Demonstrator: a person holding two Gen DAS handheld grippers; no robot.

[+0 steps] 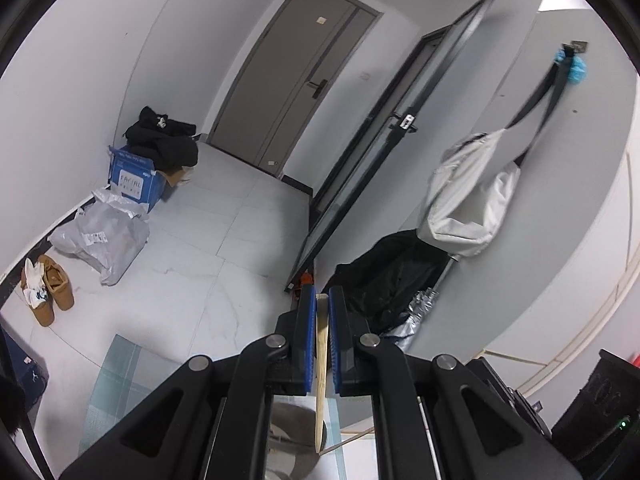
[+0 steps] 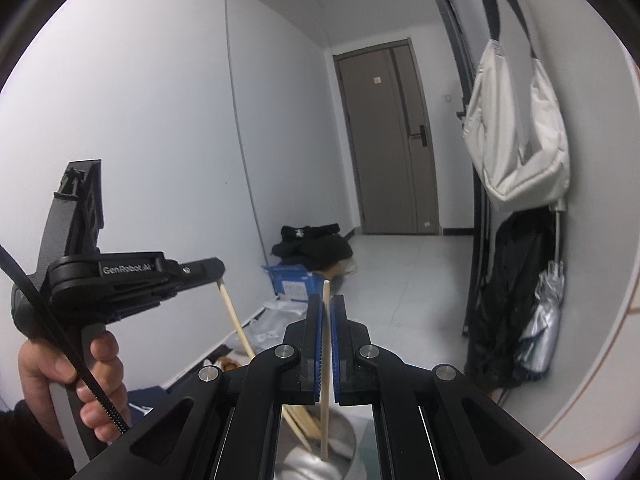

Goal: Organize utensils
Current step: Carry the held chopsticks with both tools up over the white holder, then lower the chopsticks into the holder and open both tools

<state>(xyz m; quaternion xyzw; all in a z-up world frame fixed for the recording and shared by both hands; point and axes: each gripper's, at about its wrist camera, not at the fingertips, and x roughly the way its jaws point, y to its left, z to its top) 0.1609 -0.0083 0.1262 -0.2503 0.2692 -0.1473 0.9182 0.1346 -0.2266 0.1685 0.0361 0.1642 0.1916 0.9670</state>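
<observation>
Left wrist view: the left gripper (image 1: 319, 308) has its blue-padded jaws nearly closed on a single wooden chopstick (image 1: 321, 368), which runs lengthwise between the pads, its blunt end level with the fingertips and its tip pointing back toward the camera. Directly beneath the gripper body sits a round metal container (image 1: 294, 436) on a glass tabletop (image 1: 120, 380); the chopstick's tip hangs over its opening, though the dim, partly hidden interior makes its contents hard to tell from here. Ahead and to the left of the fingers, on the floor, a blue cardboard box (image 1: 134, 182) holds black clothing piled over its top.

Right wrist view: the right gripper (image 2: 327, 312) is likewise pinched onto a second chopstick (image 2: 325, 364), held nearly upright between the pads, top end poking just past the fingertips. Its lower end reaches down into the metal container (image 2: 320, 464) below the gripper — several more chopsticks (image 2: 302, 420) lean inside it, to the left of the held one. Off to the left, the person's hand (image 2: 68, 376) grips the left gripper's handle, and its chopstick (image 2: 234, 316) slants down from the jaws toward the same container. White bag (image 2: 516, 128) hangs on the wall up to the right.
</observation>
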